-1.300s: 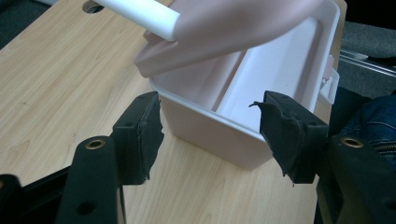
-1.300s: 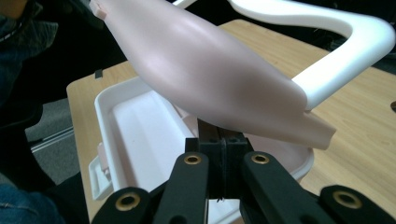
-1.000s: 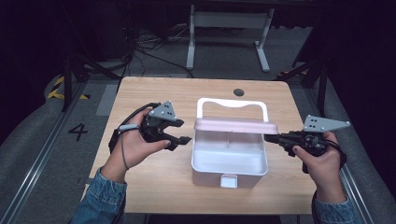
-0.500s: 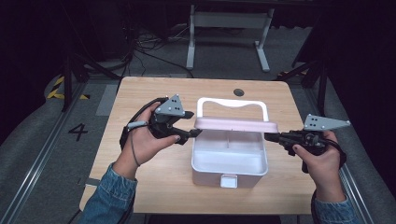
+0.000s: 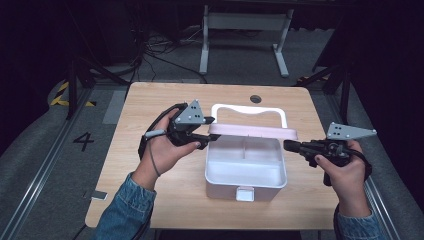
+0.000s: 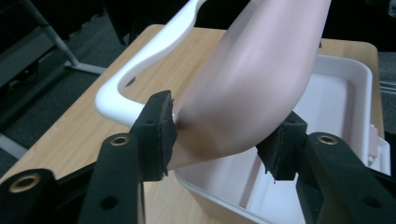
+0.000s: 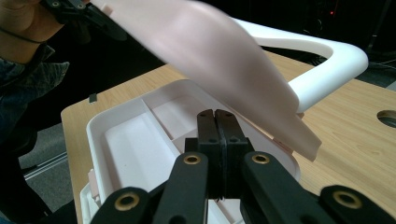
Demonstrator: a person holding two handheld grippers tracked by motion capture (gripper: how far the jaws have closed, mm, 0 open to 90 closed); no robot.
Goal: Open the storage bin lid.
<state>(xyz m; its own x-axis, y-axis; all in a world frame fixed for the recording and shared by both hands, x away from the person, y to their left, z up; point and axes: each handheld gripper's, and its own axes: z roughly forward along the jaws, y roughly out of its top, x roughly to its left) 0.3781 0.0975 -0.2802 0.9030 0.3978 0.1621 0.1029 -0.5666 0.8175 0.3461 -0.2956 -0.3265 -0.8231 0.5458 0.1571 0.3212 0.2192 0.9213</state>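
Left gripper (image 6: 219, 140) jaws part-open astride pink lid (image 6: 252, 79) corner, grip not confirmed; it has moved in from clear of box (image 5: 245, 165) at table centre. Right gripper (image 7: 215, 122) jaws closed, empty, beside box. Lid half-raised; likely closing or opening next.

The left hand (image 5: 162, 150) holds the left gripper (image 5: 207, 136) raised and pointing right, its jaws parted around the corner of a pink lid (image 6: 252, 79). The right hand (image 5: 342, 167) holds the right gripper (image 5: 287, 145) level, pointing left, its jaws pressed together with nothing between them. Both forearms wear denim sleeves (image 5: 122, 215).
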